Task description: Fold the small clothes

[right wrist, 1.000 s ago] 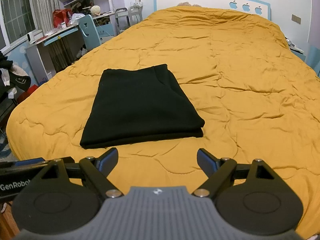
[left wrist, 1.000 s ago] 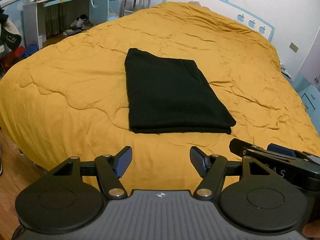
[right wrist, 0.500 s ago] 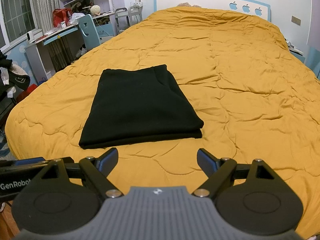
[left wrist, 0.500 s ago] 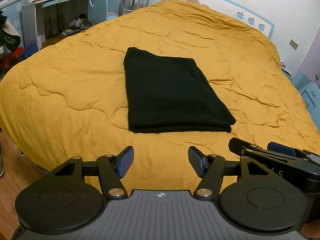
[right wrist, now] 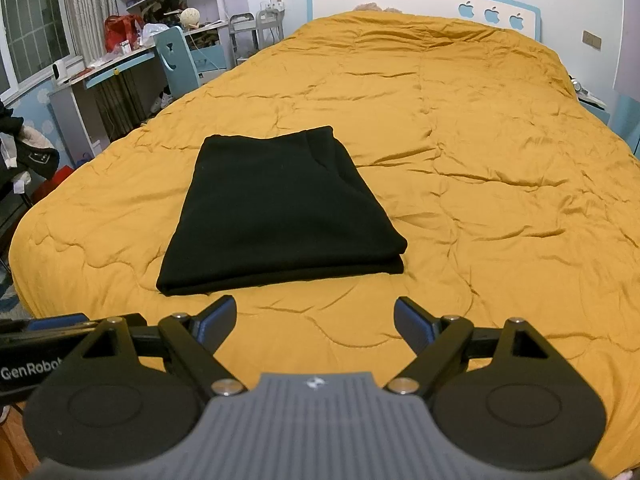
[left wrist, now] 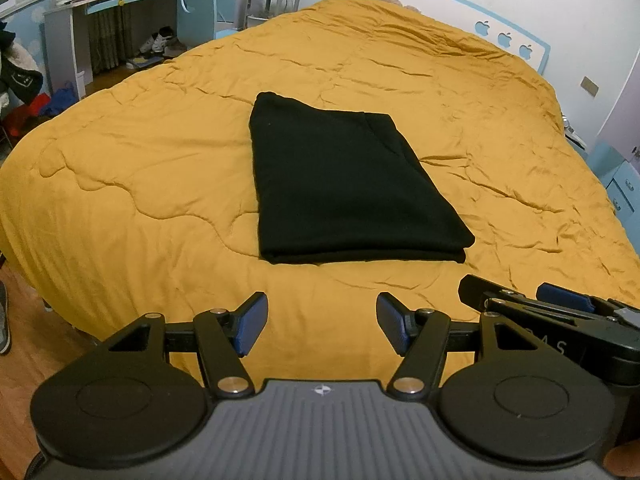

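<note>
A black garment (left wrist: 340,184) lies folded into a flat rectangle on the mustard-yellow quilt (left wrist: 140,184) of a bed; it also shows in the right wrist view (right wrist: 276,212). My left gripper (left wrist: 322,326) is open and empty, held above the quilt's near edge, short of the garment. My right gripper (right wrist: 314,322) is open and empty, also short of the garment's near edge. The right gripper shows side-on at the right of the left wrist view (left wrist: 552,312).
The bed's white and blue headboard (right wrist: 420,4) is at the far end. A desk (right wrist: 100,76) and blue chair (right wrist: 174,56) stand left of the bed, with clothes (right wrist: 28,156) piled nearby. Wooden floor (left wrist: 24,344) lies at the near left. A blue nightstand (left wrist: 620,184) is at the right.
Both grippers have drifted slightly; the garment sits a little lower in both views. The left jaws have narrowed a little. The garment has not moved.
</note>
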Demonstrator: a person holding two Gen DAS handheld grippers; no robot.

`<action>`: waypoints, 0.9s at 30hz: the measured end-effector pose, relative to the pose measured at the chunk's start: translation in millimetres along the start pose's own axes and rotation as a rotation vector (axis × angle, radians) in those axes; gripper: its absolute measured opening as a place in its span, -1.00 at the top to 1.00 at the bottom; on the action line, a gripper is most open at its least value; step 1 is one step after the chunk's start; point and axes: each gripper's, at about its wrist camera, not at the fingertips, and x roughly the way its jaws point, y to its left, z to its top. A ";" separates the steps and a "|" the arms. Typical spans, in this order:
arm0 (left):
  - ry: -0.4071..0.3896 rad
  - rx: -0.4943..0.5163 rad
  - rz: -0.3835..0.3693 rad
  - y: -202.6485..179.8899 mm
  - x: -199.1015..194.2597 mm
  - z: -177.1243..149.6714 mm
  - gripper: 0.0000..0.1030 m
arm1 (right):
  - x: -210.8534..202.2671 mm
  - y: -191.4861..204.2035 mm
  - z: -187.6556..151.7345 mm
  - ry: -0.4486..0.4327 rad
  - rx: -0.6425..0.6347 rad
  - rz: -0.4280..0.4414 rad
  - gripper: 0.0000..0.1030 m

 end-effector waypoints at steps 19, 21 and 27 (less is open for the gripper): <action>0.017 -0.007 0.001 5.2 5.4 3.1 -0.42 | 2.4 -1.6 -0.7 0.005 0.003 -0.004 -0.58; 0.019 -0.004 0.003 4.0 5.2 3.4 -0.42 | 3.2 -1.0 -0.7 0.010 0.003 -0.008 -0.58; 0.018 -0.002 0.004 4.1 5.0 3.3 -0.42 | 3.7 -0.7 -0.6 0.012 0.001 -0.009 -0.58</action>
